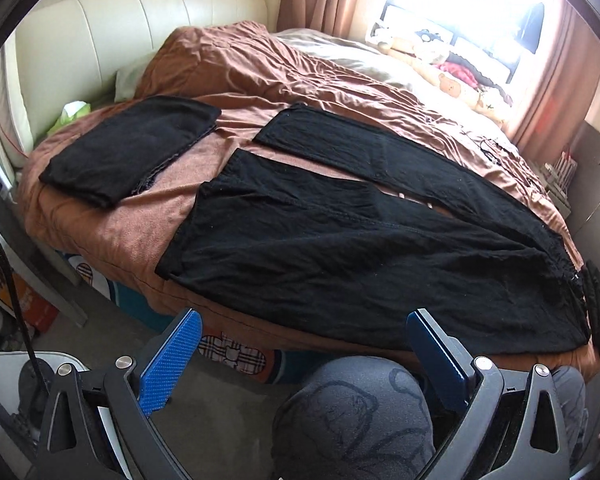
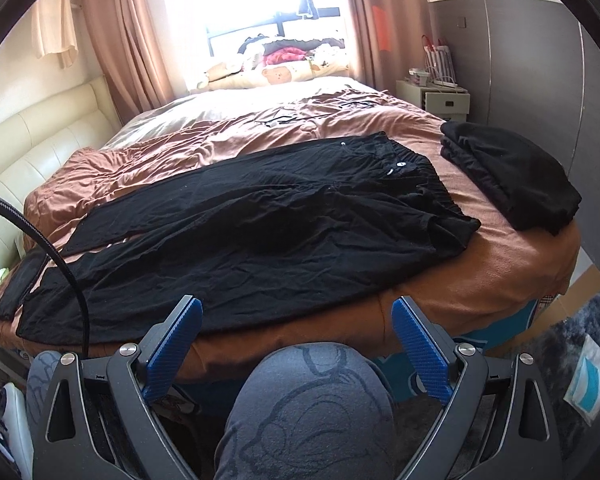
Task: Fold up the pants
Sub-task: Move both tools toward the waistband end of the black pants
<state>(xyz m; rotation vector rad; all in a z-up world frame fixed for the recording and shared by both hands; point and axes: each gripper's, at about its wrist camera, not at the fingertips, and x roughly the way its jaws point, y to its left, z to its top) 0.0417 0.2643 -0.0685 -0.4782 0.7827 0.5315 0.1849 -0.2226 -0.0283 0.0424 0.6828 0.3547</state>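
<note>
- The left gripper (image 1: 300, 364) is spread wide with nothing between its blue pads; it hangs off the near edge of the bed (image 1: 111, 240), above the person's grey-clad knee (image 1: 352, 412).
- The right gripper (image 2: 297, 350) is likewise spread and empty, held just short of the same bed edge over the knee.
- Neither gripper touches any cloth.
- The black pants (image 1: 340, 248) lie flat on the brown bedspread just ahead of both grippers, unfolded, with both legs spread out.
- Their long axis runs side to side across the person's front: the waistband with its button (image 2: 400, 164) lies to the right, and the two leg hems (image 1: 203, 200) lie to the left, slightly split apart.
- So the left gripper is nearer the hems and the right gripper is nearer the waistband; the near leg runs along the bed edge closest to both.
- A folded black garment (image 1: 127, 148) sits apart, beyond the hems at the left end of the bed.
- Another folded dark pile (image 2: 512, 172) lies to the right of the waistband, close to it but apart.
- Judging from this layout, folding has not begun; a likely first move is bringing one leg over the other.
</note>
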